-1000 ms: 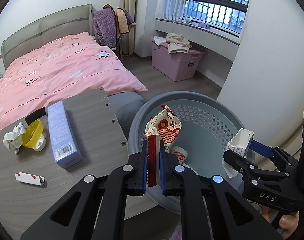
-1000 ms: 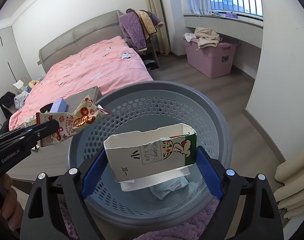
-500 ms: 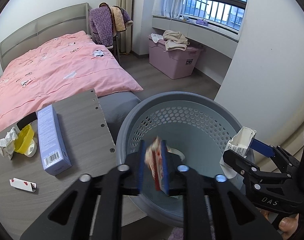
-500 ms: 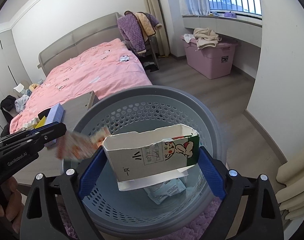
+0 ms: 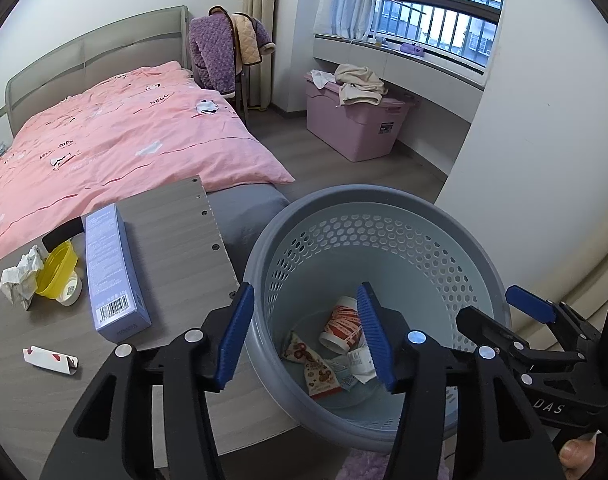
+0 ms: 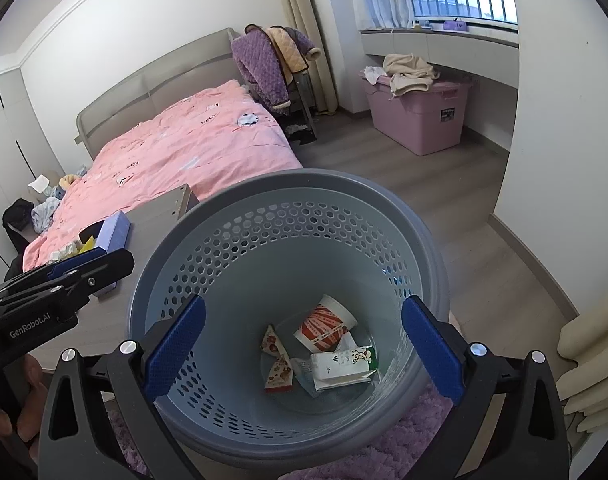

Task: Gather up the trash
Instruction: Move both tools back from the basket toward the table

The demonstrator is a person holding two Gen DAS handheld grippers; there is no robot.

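Nearby, both the left gripper and right gripper are held wide open and empty above the round grey perforated plastic basket, where a milk carton lies; beyond, the crumpled white paper on the grey wooden table could be overlooked.

left gripper opened; wrapper dropped | right gripper opened; carton dropped
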